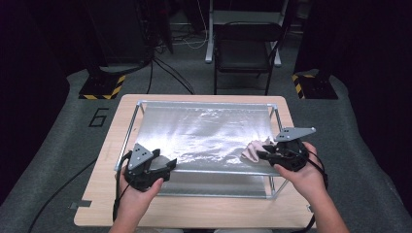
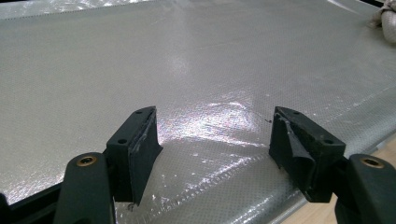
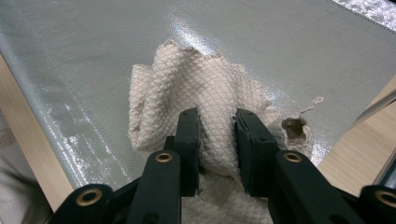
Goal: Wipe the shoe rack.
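Right gripper (image 3: 217, 135): jaws pinched narrow on a raised fold of the cream quilted cloth (image 3: 196, 88), near the front right edge of the silver sheet (image 1: 204, 131).
Left gripper (image 2: 215, 140): jaws spread wide, holding nothing, poised over the sheet's near left corner.
Cloth: bunched on the sheet's right side, frayed hole beside the right jaw, loose thread trailing off.
Step in hand, judged: lifting or spreading the cloth; better with a firm pinch on the fold, a slow pull, and the hole kept clear of the jaws to avoid tearing.
Edges: metal frame (image 1: 136, 104) rails around the sheet, front rail just under both grippers; wooden table (image 1: 194, 213) showing beyond.
Open room: wide bare sheet between the grippers and toward the far rail.
Beyond: folding chair (image 1: 245, 48) well apart, on the floor.
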Motion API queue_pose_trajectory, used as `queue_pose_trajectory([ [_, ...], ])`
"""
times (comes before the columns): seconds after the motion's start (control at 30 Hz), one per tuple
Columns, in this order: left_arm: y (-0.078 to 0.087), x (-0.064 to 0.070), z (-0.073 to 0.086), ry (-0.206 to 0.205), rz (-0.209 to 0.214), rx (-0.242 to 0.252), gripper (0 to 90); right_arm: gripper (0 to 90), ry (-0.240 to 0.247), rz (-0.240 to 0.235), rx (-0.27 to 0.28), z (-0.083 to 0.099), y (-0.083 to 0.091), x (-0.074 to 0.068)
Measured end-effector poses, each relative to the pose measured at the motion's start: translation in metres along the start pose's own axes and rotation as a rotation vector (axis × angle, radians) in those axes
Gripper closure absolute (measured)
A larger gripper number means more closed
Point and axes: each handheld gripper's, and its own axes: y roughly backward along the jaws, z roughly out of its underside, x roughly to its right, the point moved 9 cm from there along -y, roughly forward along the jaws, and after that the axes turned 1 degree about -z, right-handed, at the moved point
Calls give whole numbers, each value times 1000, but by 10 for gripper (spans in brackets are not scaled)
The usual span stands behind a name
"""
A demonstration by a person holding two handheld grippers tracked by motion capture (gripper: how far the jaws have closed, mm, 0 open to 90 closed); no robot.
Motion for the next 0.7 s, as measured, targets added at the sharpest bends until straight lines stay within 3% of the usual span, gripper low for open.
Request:
queue_pose_trajectory([
  [0.1,0,0,0,1,-2,-1,321,720,14,4,-7,-1,-1,-2],
  [0.23,0,0,0,0,-5,1,321,718,17,-47,18,-9,-10,-18],
  [0.33,0,0,0,0,-6,1,321,717,42,-100,6,-13,-14,-36],
  [0.43,0,0,0,-3,-6,1,321,717,66,-110,-2,-14,-14,-46],
  [0.47,0,0,0,-1,-5,2,321,717,76,-107,2,-15,-15,-46],
  [0.5,0,0,0,-1,-5,2,321,717,53,-103,10,-14,-14,-46],
  [0.53,0,0,0,-1,-5,2,321,718,73,-119,12,-14,-14,-45],
  [0.7,0,0,0,-1,-5,2,321,718,37,-122,16,-6,-6,-37],
])
